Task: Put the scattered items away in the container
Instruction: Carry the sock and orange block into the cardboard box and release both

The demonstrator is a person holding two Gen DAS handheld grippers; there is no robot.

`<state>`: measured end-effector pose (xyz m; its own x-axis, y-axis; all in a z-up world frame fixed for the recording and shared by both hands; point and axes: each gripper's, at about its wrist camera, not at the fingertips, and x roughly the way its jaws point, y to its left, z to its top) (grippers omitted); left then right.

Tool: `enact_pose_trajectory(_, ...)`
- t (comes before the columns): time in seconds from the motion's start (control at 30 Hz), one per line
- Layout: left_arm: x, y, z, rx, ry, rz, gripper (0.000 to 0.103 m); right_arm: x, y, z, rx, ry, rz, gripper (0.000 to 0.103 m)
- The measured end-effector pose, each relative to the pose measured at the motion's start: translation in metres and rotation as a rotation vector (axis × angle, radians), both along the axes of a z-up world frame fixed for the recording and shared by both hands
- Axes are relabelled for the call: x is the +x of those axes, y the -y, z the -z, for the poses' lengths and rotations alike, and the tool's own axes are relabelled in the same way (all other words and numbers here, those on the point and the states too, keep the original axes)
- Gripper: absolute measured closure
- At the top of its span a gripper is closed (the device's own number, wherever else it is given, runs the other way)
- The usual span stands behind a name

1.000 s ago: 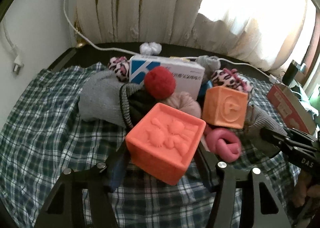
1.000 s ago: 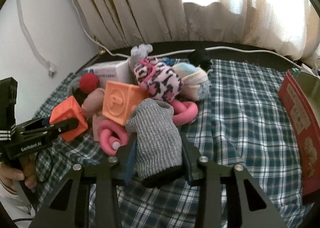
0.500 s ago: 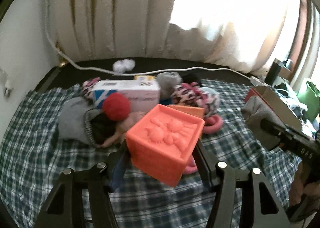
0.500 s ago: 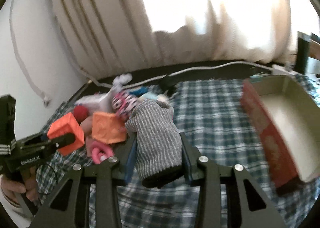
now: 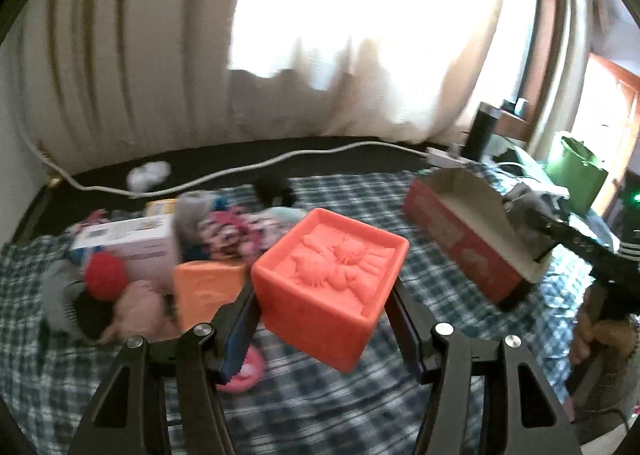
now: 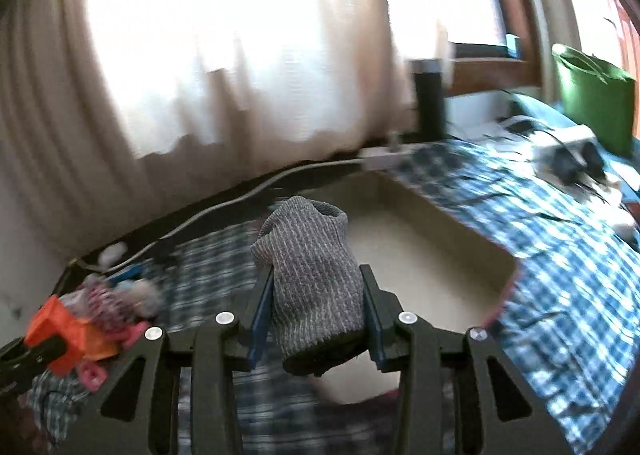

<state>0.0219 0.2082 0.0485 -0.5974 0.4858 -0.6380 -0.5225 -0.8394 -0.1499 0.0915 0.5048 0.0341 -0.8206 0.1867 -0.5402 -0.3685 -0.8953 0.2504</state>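
Left claw (image 5: 322,305): clamped on orange-red embossed block (image 5: 330,283), pads on two opposite side walls, block lifted clear of the checked bedcover (image 5: 360,407); judged light, rubbery, hollow-looking and slightly yielding; flat sides give secure purchase, embossed top best left alone; low slip risk.

Centre-left: remaining clutter in a loose heap on the bedcover, namely red pompom (image 5: 106,275), white carton (image 5: 132,241), second orange block (image 5: 206,289), leopard-print bundle (image 5: 224,231), pink ring (image 5: 246,369); all soft or light apart from the carton.

Right: red cardboard box (image 5: 460,243), open-topped, pale and bare inside as far as visible; right claw (image 6: 316,323) over its near end, grey ribbed sock (image 6: 314,275) upright between the pads; limp, light, compressible; mid-body pinch suits it; jaws just opening, sock between them, contact on both sides appears intact.

Against the earlier frames: heap then close in front of both claws, now well off to the left; box then at the frame edge, now directly beneath the sock; orange-red block now nearer the box, not yet over it.
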Motion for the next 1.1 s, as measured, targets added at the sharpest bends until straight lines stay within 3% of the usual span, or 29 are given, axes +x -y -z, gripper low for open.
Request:
enact_pose_trajectory(0.1, 0.002, -0.02, -0.002, -0.003, 0.004, 0.036, 0.04, 0.002, -0.019, 0.011, -0.047, 0.026, 0.024, 0.051)
enact_pose_trajectory(0.27, 0.002, -0.059, -0.013, -0.019, -0.019, 0.099, 0.04, 0.008, -0.04, 0.02, -0.136, -0.015, 0.022, 0.05)
enact_pose_trajectory(0.6, -0.011, -0.158, -0.02, -0.011, -0.039, 0.233, 0.04, 0.017, -0.07, 0.022, -0.161, -0.043, 0.138, 0.049)
enact_pose_trajectory(0.93, -0.054, -0.239, -0.003, -0.024, -0.02, 0.263, 0.037, 0.01, -0.072, 0.032, -0.158, -0.013, 0.154, 0.05)
enact_pose_trajectory(1.0, -0.06, -0.245, 0.003, -0.052, -0.005, 0.247, 0.029, 0.01, -0.072, 0.033, -0.155, -0.008, 0.153, 0.05)
enact_pose_trajectory(1.1, -0.062, -0.241, 0.007, -0.052, 0.012, 0.239, 0.029, 0.01, -0.072, 0.033, -0.153, -0.01, 0.157, 0.05)
